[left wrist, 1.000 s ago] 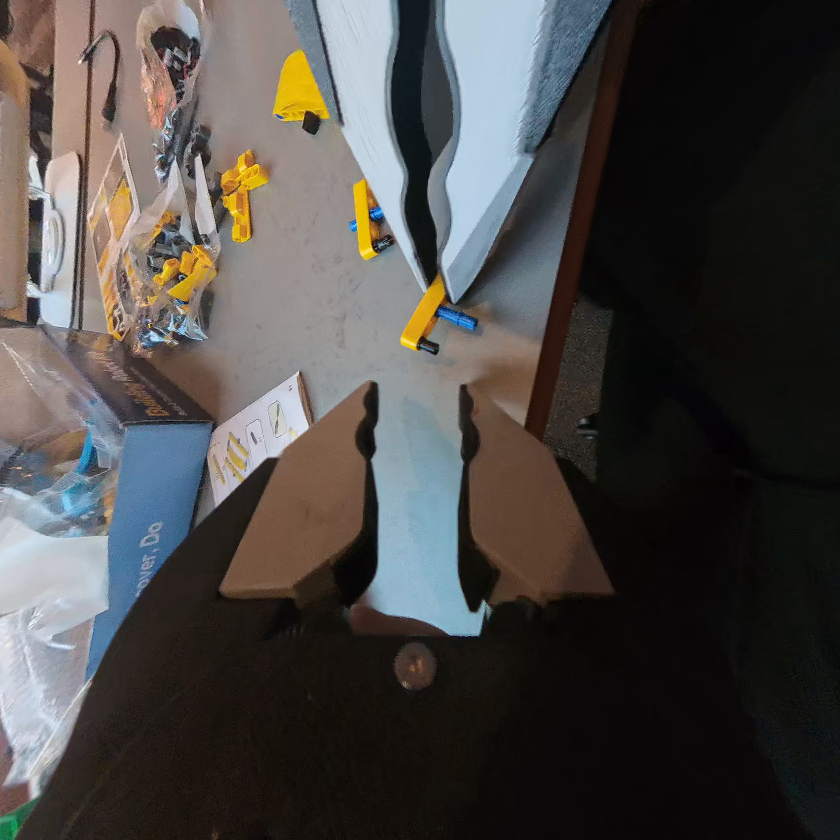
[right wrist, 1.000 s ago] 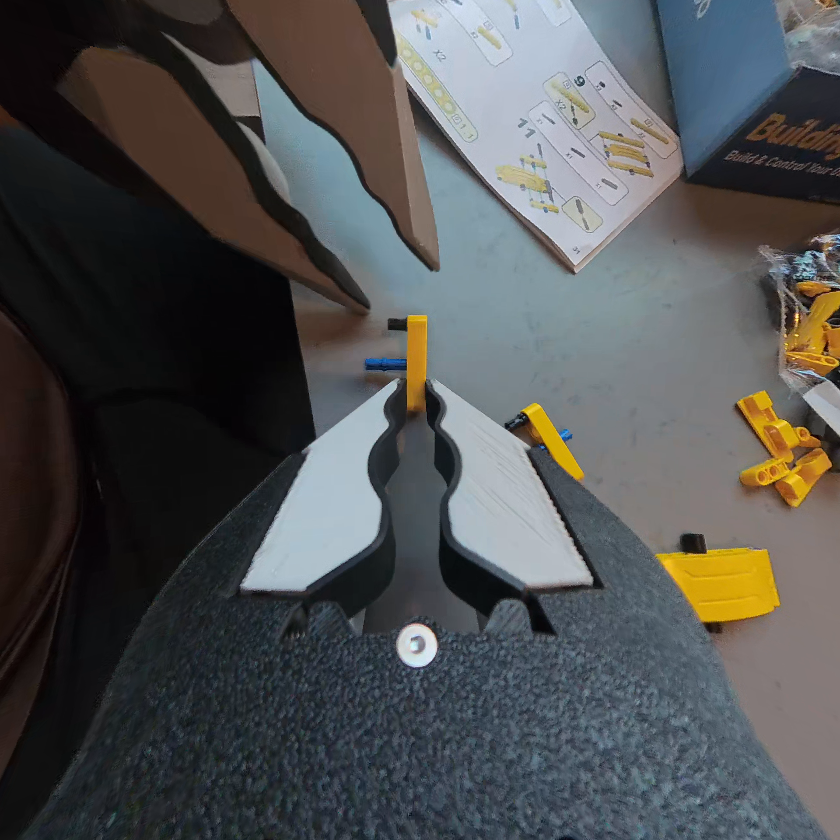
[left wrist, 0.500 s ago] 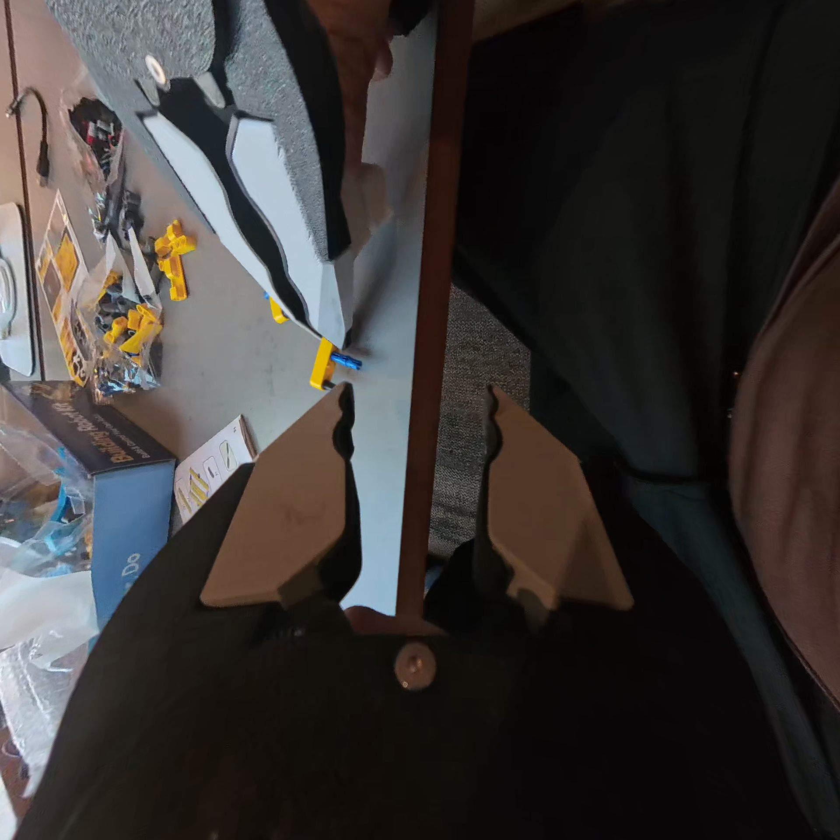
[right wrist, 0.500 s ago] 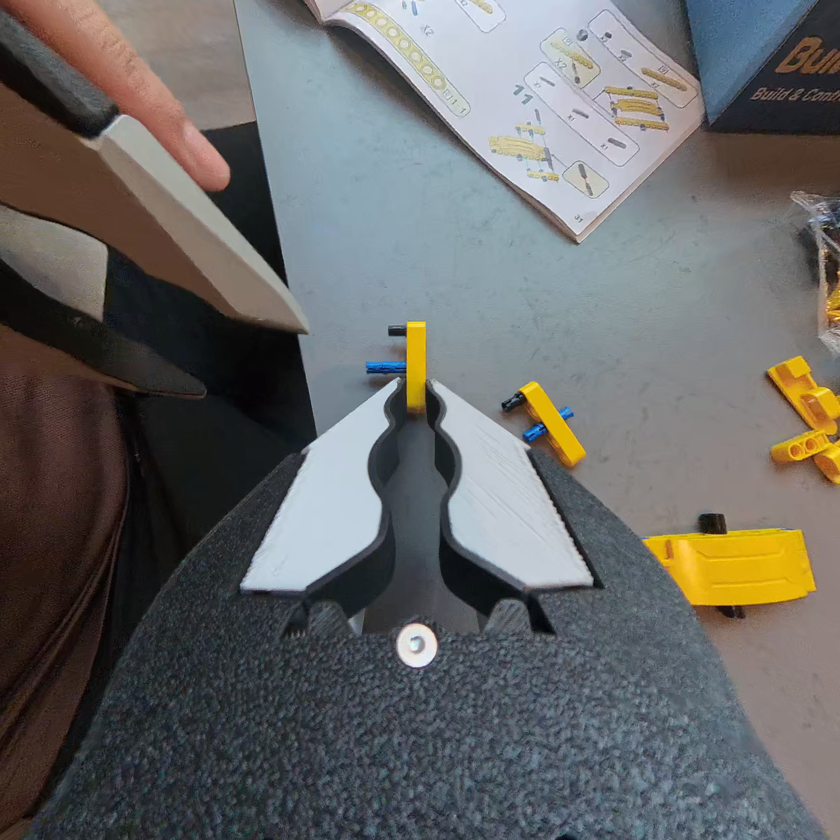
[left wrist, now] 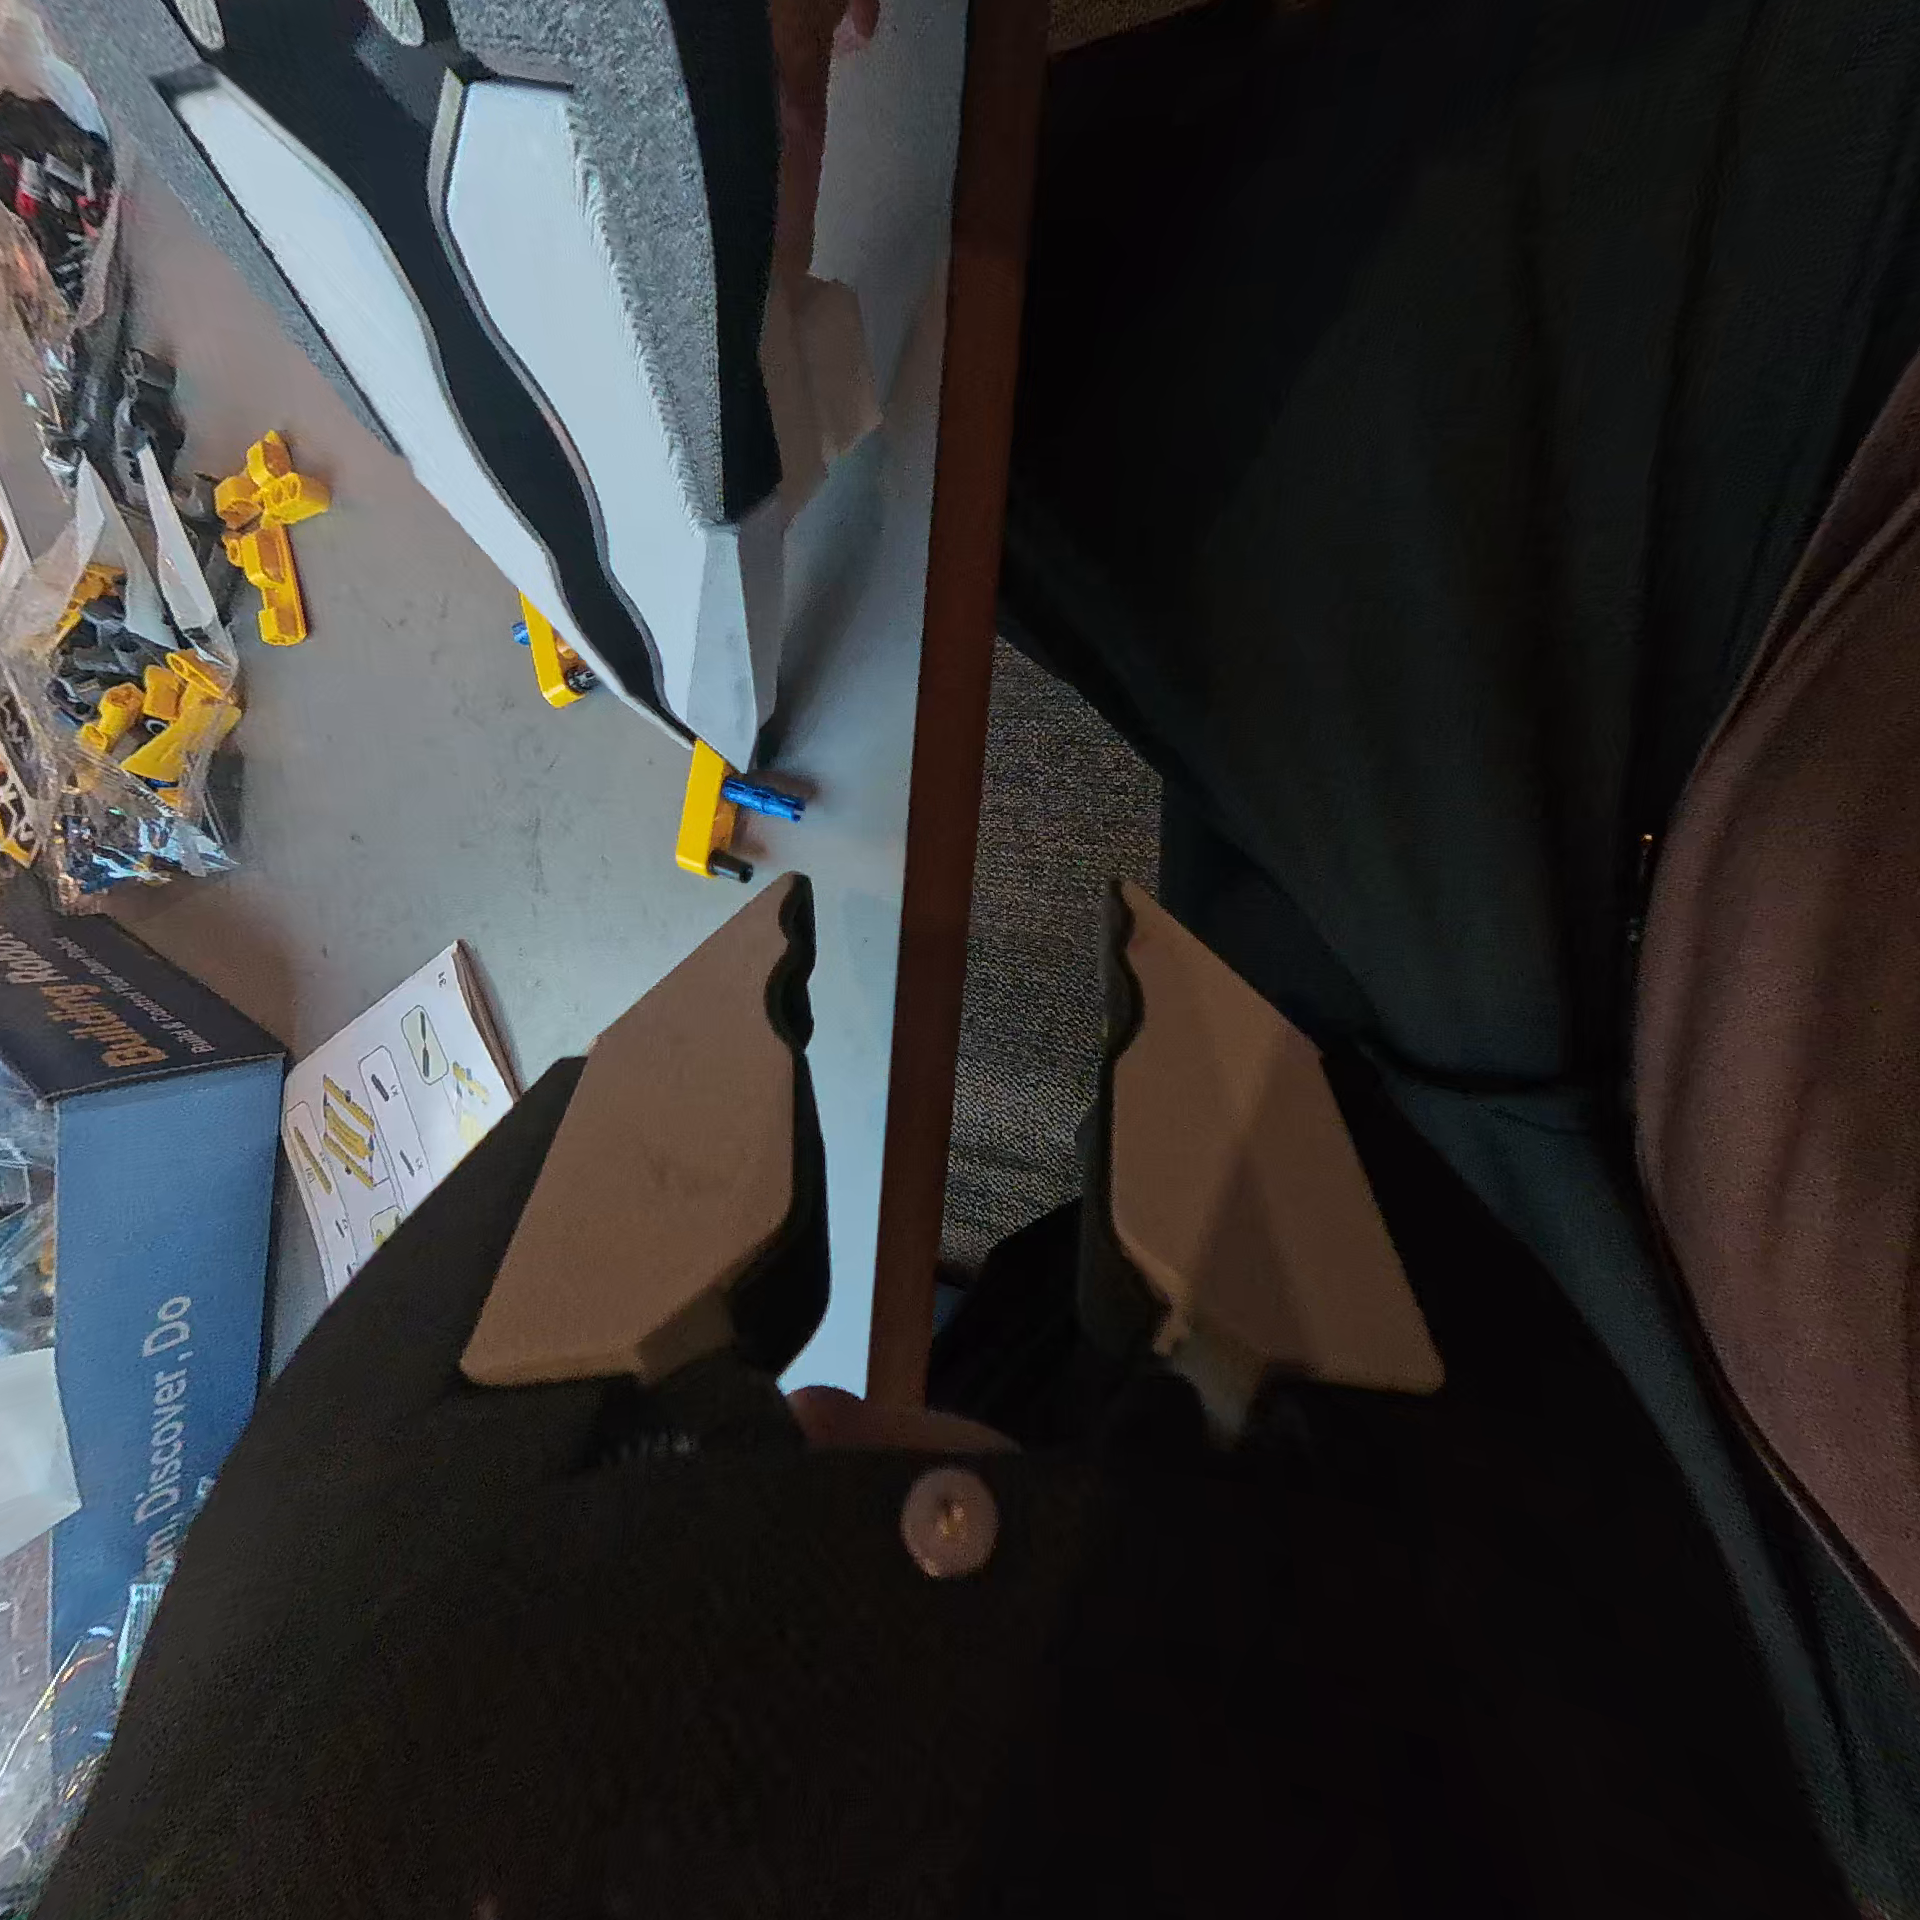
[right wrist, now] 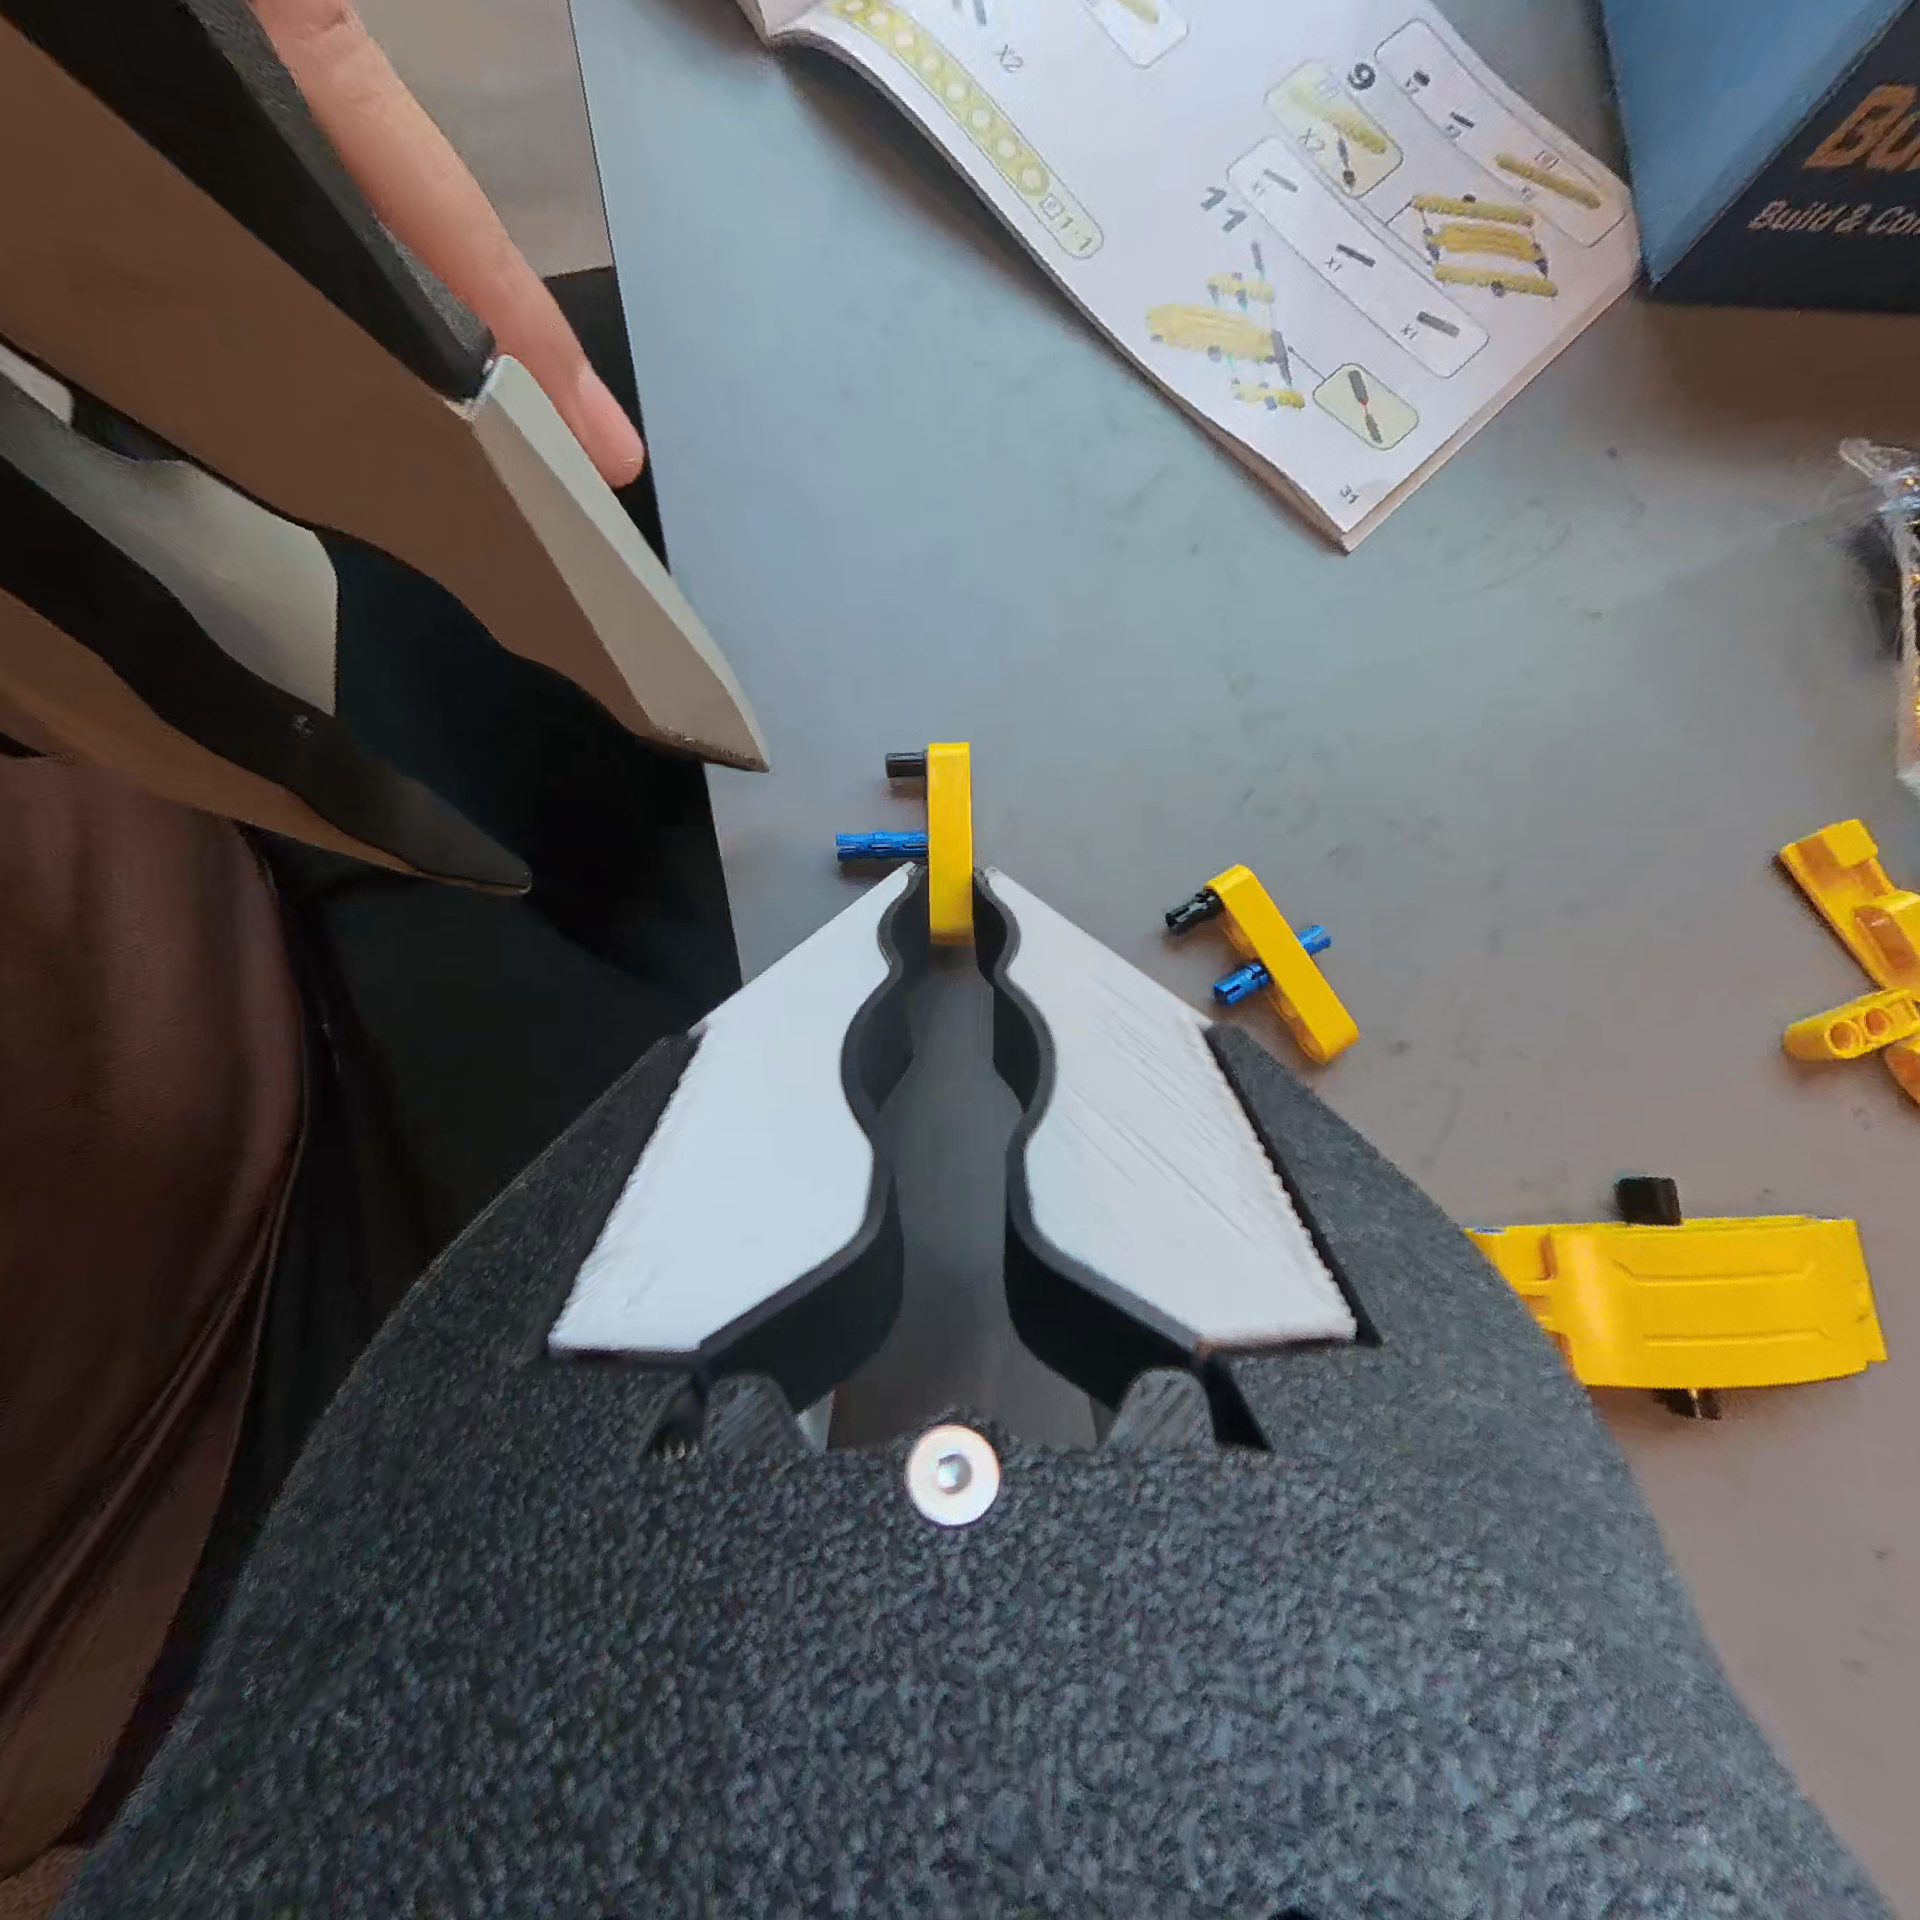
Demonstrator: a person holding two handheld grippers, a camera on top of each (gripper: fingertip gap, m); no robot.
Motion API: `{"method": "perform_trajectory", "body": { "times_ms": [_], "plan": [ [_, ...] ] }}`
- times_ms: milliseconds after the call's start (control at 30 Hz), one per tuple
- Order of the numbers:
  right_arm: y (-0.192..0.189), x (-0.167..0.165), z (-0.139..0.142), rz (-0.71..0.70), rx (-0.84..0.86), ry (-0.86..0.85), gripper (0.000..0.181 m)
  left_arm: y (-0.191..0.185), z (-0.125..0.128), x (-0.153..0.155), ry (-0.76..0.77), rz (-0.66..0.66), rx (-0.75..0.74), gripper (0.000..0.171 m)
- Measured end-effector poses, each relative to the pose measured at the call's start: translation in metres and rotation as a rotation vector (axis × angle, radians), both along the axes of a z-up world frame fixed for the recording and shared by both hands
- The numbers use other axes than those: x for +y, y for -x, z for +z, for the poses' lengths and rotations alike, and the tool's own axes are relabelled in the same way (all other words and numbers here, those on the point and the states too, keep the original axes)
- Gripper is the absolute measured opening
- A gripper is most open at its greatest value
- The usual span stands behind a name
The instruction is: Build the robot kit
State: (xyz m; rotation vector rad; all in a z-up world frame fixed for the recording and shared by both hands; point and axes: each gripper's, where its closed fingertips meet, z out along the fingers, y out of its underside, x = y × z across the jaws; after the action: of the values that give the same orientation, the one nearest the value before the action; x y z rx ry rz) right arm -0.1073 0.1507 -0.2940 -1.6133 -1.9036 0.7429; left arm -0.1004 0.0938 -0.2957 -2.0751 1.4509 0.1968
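Drawing back past table edge [left wrist: 940, 727] since a second ago: left gripper [left wrist: 956, 935], fingers spread wide, gripping nothing, straddling that edge. Pinching short yellow beam [right wrist: 948, 842] tight at fingertips, near table edge: right gripper [right wrist: 948, 883]; blue pin [right wrist: 878, 844] and black pin [right wrist: 906, 764] sticking out leftward. Lying just right: second yellow beam [right wrist: 1283, 961], instruction booklet [right wrist: 1278, 239] beyond.

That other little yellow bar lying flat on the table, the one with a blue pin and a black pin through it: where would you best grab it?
Probably across the bare end of the loose yellow beam, beyond its blue pin, coming from above. It lies flat with its pins sticking out sideways, so its two long sides are the free faces. The right tool is already shut on a similar yellow beam.
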Motion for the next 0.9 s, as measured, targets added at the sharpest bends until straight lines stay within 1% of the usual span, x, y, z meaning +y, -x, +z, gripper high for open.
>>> {"method": "perform_trajectory", "body": {
  "times_ms": [167, 333, 467, 567, 700, 767, 900],
  "plan": [
    [0.002, 0.005, 0.008, -0.019, 0.042, -0.005, 0.008, 0.003, -0.003, 0.000, 0.013, 0.003, 0.003, 0.052],
    [0.001, 0.008, 0.000, -0.027, 0.013, -0.021, 0.010, 0.009, -0.008, -0.002, 0.041, 0.007, 0.026, 0.052],
    [0.000, 0.009, 0.001, -0.027, 0.017, -0.043, 0.015, 0.031, -0.013, -0.003, 0.080, 0.007, 0.072, 0.050],
    [-0.001, 0.009, 0.002, -0.024, 0.025, -0.037, 0.020, 0.047, -0.009, -0.001, 0.150, 0.043, -0.008, 0.049],
    [-0.001, 0.006, 0.009, -0.008, 0.055, -0.001, 0.030, 0.056, -0.001, 0.016, 0.141, 0.102, -0.158, 0.052],
    [-0.002, 0.004, 0.010, -0.016, 0.057, 0.022, 0.036, 0.051, -0.002, 0.023, 0.133, 0.133, -0.194, 0.055],
    [-0.003, -0.001, 0.007, -0.031, 0.036, 0.056, 0.040, 0.034, -0.005, 0.028, 0.108, 0.089, -0.262, 0.053]
  ]
}}
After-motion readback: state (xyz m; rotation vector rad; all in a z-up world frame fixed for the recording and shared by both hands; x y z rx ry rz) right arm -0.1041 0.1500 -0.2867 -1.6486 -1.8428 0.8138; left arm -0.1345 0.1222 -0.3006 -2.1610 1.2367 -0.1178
